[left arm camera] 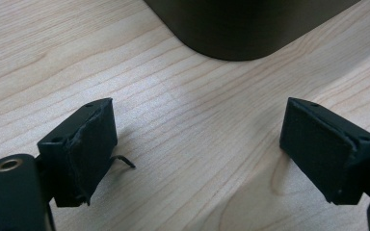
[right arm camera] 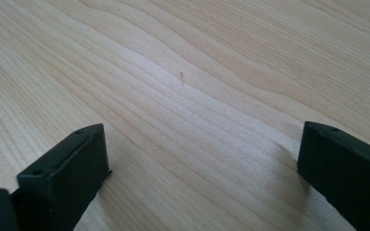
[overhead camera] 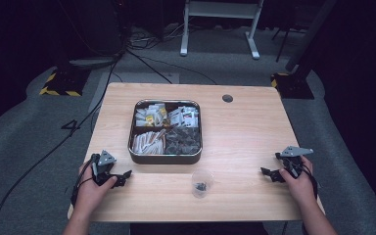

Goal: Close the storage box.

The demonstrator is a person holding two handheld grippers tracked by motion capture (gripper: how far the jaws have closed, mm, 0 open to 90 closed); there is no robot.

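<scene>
Resting: a person's two hands lie on a light wooden table (overhead camera: 245, 127), each holding a black two-jaw gripper
Left gripper (overhead camera: 120, 178): at about 8 o'clock on the tabletop, jaws spread wide with bare wood between them, gripping nothing; in the left gripper view (left arm camera: 197, 154) the dark rounded corner of the tin rises just beyond the jaws
Right gripper (overhead camera: 270, 172): at about 4 o'clock, well apart from the tin, jaws likewise wide apart and empty; the right gripper view (right arm camera: 202, 168) has plain wood grain between them
Tin (overhead camera: 165, 157): a square metal tray at the table's centre, split into four compartments of packets and sachets
Cup (overhead camera: 202, 182): a small clear plastic cup at 6 o'clock, just in front of the tin, with a few dark bits at its bottom
Hole (overhead camera: 227, 98): a round cable port at about 1 o'clock
</scene>
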